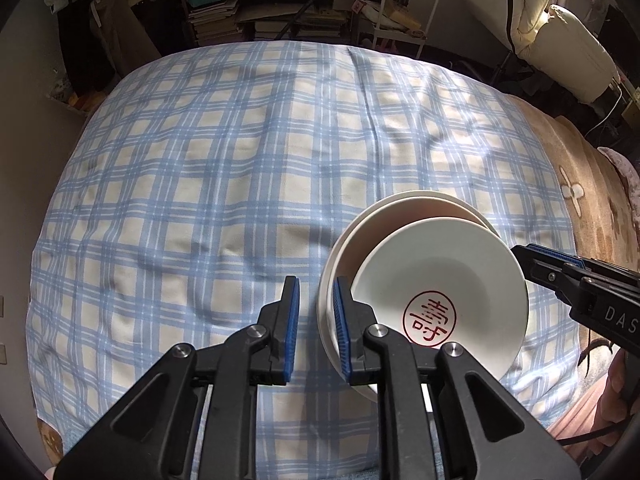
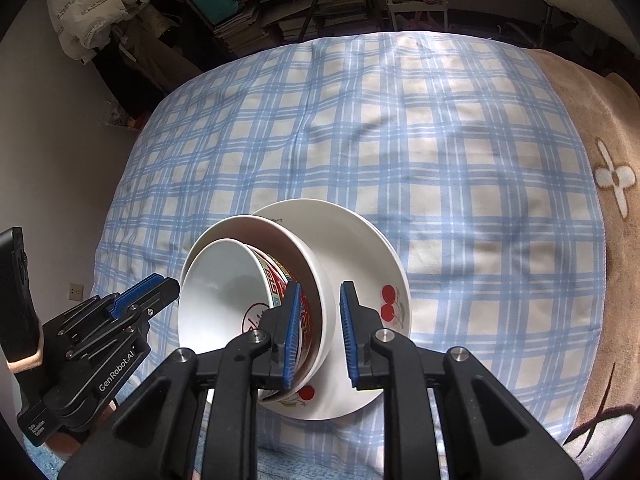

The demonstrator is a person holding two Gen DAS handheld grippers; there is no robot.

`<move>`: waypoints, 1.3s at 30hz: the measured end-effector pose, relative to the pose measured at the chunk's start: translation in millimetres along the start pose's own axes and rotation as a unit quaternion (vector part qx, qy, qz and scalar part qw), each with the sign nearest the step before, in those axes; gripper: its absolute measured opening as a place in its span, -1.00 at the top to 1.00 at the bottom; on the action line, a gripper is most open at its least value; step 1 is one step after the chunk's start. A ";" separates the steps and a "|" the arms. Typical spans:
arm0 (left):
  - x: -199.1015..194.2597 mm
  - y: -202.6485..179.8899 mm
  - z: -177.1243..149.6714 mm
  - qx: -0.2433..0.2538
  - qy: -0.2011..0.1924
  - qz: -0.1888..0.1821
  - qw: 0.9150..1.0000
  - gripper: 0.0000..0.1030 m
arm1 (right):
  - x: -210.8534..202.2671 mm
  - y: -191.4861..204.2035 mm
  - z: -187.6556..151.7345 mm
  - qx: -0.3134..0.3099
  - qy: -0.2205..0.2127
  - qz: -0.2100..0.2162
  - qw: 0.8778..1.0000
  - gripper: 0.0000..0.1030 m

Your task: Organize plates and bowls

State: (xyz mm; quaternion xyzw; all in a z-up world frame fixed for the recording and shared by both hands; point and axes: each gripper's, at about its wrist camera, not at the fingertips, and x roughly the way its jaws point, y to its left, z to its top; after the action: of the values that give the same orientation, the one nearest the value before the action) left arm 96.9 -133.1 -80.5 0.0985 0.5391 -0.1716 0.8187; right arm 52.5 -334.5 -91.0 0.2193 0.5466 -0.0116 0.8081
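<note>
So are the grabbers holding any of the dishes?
No. The left gripper and right gripper are both open beside the stacked bowls on the plate, with no pad pressing.

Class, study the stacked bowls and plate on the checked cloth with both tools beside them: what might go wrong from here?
1. The inner bowl sits off-centre in the outer bowl, both seemingly tilted; a nudge might tip them.
2. The left tool and right tool stand open, straddling rims; lifting away carelessly may snag one.
3. The cherry plate rests on a rumpled, soft-looking checked cloth, so the stack may rock.
</note>
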 end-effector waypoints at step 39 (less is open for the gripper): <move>-142.4 62.3 -90.3 -0.029 -0.317 0.169 0.933 -0.90 | -122.5 44.3 -60.6 -0.130 -0.319 -0.015 0.939 -1.00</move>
State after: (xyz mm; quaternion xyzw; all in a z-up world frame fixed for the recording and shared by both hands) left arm -6.9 -19.5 12.5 0.1045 0.2320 -0.0372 0.9664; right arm -38.6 -299.4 14.4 0.0892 0.2601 -0.0223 0.9612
